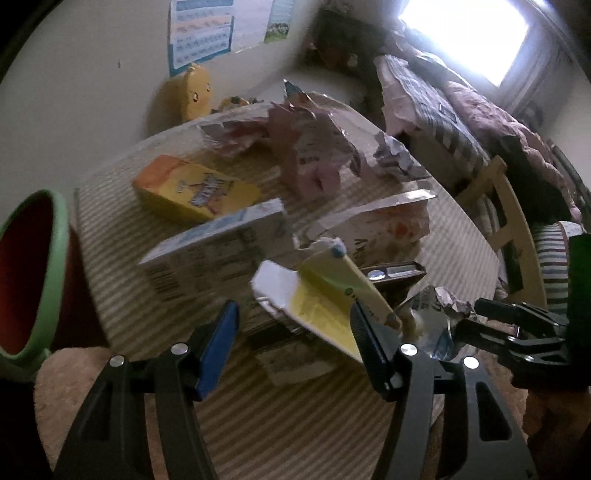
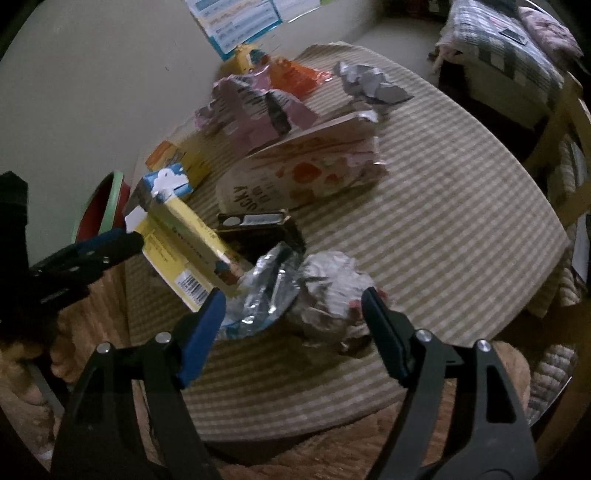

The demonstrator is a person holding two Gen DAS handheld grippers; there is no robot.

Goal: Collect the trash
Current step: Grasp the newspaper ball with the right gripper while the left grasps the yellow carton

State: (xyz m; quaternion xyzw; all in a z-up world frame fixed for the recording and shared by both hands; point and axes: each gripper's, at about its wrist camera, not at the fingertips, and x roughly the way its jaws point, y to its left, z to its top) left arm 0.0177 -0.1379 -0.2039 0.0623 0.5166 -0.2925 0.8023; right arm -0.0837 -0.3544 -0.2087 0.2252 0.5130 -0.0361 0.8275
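Striped beige-and-cream cloth covers the round worktop, which stands near a pale wall hung with blue-edged posters; a bed piled with checked bedding lies under a bright window.

Trash is scattered over the cloth. At the near edge lies a flattened yellow-and-white carton with a barcode on its flap, tilted up off the cloth. Just beside it, in the right wrist view, are a crumpled silver foil wrapper and a ball of white paper with a reddish smear. Behind these lies a small dark box. Farther back are a blue-and-white carton on its side, a yellow-and-orange juice carton, a large torn bag printed with orange shapes, a crumpled pink wrapper, and another wad of grey-white paper near the far rim. A green-rimmed bin with a red inside stands beside the worktop on the left.

The left gripper is partly open with the yellow carton between its blue-padded fingers — the right finger looks to touch the carton's edge, the left one stands clear. The right gripper is open wider, its fingers straddling the foil wrapper and the paper ball without pressing on either.
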